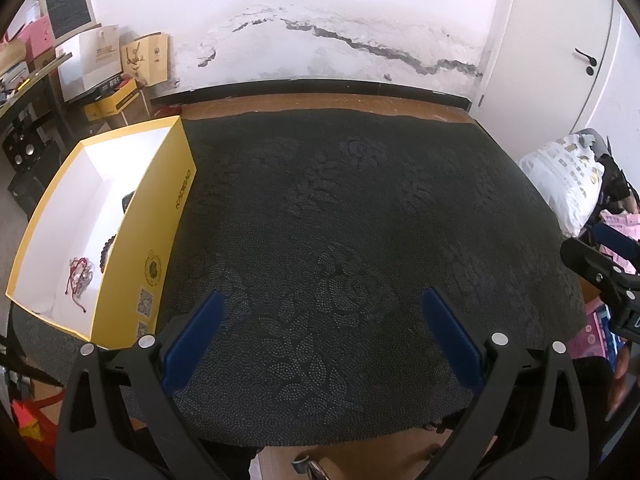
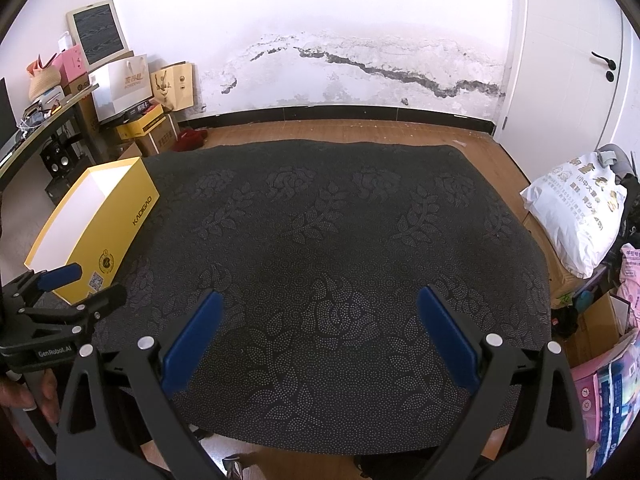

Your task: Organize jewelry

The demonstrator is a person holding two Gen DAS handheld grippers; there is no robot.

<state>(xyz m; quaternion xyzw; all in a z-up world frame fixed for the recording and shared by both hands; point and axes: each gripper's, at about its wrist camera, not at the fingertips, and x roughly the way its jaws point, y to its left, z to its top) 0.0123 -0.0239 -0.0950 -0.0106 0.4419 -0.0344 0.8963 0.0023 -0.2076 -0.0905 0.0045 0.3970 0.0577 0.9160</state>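
Jewelry (image 1: 80,276) boxed; claws (image 1: 320,328) splayed.

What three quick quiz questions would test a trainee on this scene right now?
1. True or false: the left gripper holds a bracelet.
2. Where does the jewelry lie? A on the mat, B in the yellow box, C on the floor.
3. Fill in: the right gripper is ____, jaws apart.

Key: 1 false, its jaws are apart and hold nothing; 2 B; 3 open.
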